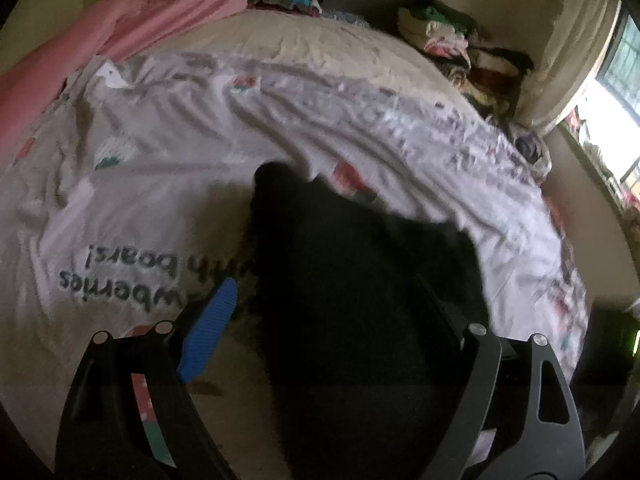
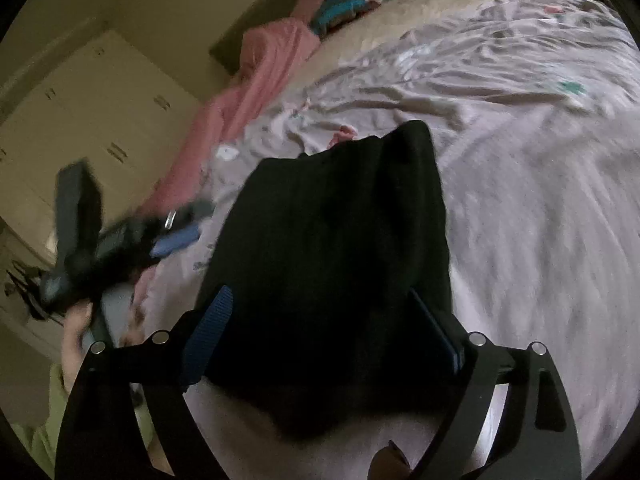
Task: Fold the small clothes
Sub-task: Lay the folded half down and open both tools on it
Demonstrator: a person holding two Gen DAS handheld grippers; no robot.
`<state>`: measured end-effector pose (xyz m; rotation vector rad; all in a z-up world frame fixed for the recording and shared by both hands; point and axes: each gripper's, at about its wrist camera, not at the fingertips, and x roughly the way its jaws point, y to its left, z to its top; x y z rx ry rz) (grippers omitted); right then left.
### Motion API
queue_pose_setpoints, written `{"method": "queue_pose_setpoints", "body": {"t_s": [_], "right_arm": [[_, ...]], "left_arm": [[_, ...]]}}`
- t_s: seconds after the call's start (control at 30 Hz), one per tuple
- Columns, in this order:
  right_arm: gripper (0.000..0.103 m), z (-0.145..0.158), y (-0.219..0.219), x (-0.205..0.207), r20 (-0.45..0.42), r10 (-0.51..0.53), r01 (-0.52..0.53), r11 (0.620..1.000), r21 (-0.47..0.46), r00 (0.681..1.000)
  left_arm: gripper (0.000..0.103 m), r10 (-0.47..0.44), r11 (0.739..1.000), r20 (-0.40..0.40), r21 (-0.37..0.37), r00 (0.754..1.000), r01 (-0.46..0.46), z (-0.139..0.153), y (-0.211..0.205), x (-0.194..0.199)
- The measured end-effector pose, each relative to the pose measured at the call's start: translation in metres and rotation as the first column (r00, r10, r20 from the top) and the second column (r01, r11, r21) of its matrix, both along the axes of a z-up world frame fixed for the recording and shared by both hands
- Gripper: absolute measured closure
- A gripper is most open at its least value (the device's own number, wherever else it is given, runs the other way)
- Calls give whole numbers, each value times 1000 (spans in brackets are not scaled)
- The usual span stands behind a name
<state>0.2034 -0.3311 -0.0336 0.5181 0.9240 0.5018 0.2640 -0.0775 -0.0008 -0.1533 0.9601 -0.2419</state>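
Observation:
A black garment point(image 1: 352, 300) lies on the white printed bedsheet point(image 1: 160, 168). In the left wrist view it fills the space between my left gripper's point(image 1: 328, 308) wide-open jaws, hiding the right blue pad; the left pad point(image 1: 208, 332) is clear of it. In the right wrist view the same black garment point(image 2: 332, 264) sits folded between my right gripper's point(image 2: 320, 328) open blue pads, which stand at its two sides. My left gripper point(image 2: 160, 232) shows blurred at the left, beside the garment, held by a hand.
A pink blanket point(image 1: 120, 20) lies along the bed's far left edge. Stacks of folded clothes point(image 1: 448, 40) sit at the far side by the wall. A window point(image 1: 616, 92) is at the right. White cupboards point(image 2: 80, 120) stand beyond the bed.

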Motion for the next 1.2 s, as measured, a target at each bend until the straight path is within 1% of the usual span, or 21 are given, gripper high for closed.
{"method": "queue_pose_setpoints", "body": {"t_s": [0.07,0.13,0.17,0.2,0.27,0.3,0.33,0.4,0.47,0.53,0.57,0.6,0.63,0.7,0.8,0.87,0.9,1.0,1.03,1.1,1.2], "right_arm": [[17,2,7,19,-9,14,-14,1000,-19,1000],[29,3,13,29,-9,14,-15,998,-65,1000],[30,5,17,36,-6,24,-25,995,-92,1000],[33,5,21,42,-5,41,-42,992,-117,999],[55,4,27,53,9,41,-39,984,-173,999],[80,3,29,55,17,53,-49,982,-185,998],[82,3,29,58,24,59,-54,980,-189,998],[86,14,33,56,69,91,-74,974,-216,993],[89,35,32,49,151,115,-77,968,-240,982],[89,50,29,47,217,140,-75,957,-280,966],[89,51,27,48,232,147,-65,942,-330,961],[89,48,24,49,220,145,-61,935,-350,965],[89,38,20,54,181,135,-61,929,-366,974],[89,22,14,59,144,117,-57,930,-364,983],[89,2,2,57,103,77,-41,948,-315,992],[81,-3,-3,54,99,46,-17,959,-283,994],[76,-5,-5,52,95,32,-4,958,-287,995],[71,-7,-5,47,96,11,18,958,-287,995],[65,-6,-5,45,99,-3,32,955,-296,995],[59,-4,-7,41,104,-29,60,947,-316,994],[59,-3,-6,34,110,-47,82,938,-338,993]], "left_arm": [[24,-7,1000,-10,12,1000,7,-8,3,-3],[24,-14,1000,-23,23,1000,15,-17,5,-5],[24,-17,999,-26,32,1000,18,-21,5,-6],[24,-19,999,-26,35,999,20,-24,6,-6],[23,-29,999,-27,27,999,29,-29,7,-8],[23,-32,999,-27,23,999,32,-30,7,-8],[23,-38,999,-29,21,999,38,-31,6,-8],[23,-44,999,-31,24,999,45,-32,5,-9],[23,-63,998,-29,8,998,63,-29,0,-13],[23,-83,997,-12,-6,997,83,-25,-5,-18],[23,-94,996,-11,-7,996,94,-24,-9,-20],[23,-106,994,-18,-4,994,106,-25,-14,-23],[23,-114,994,-24,1,993,114,-26,-18,-24],[23,-135,990,-24,26,991,136,-30,-27,-30],[22,-135,991,-27,22,990,135,-35,-26,-32],[21,-127,992,-38,12,991,128,-38,-24,-31],[21,-129,992,-39,11,991,129,-38,-24,-31],[21,-134,991,-32,22,990,135,-37,-24,-34],[21,-135,990,-33,24,990,136,-37,-24,-34],[21,-134,991,-33,22,990,135,-36,-23,-36],[21,-132,991,-33,18,991,132,-35,-21,-39]]}}
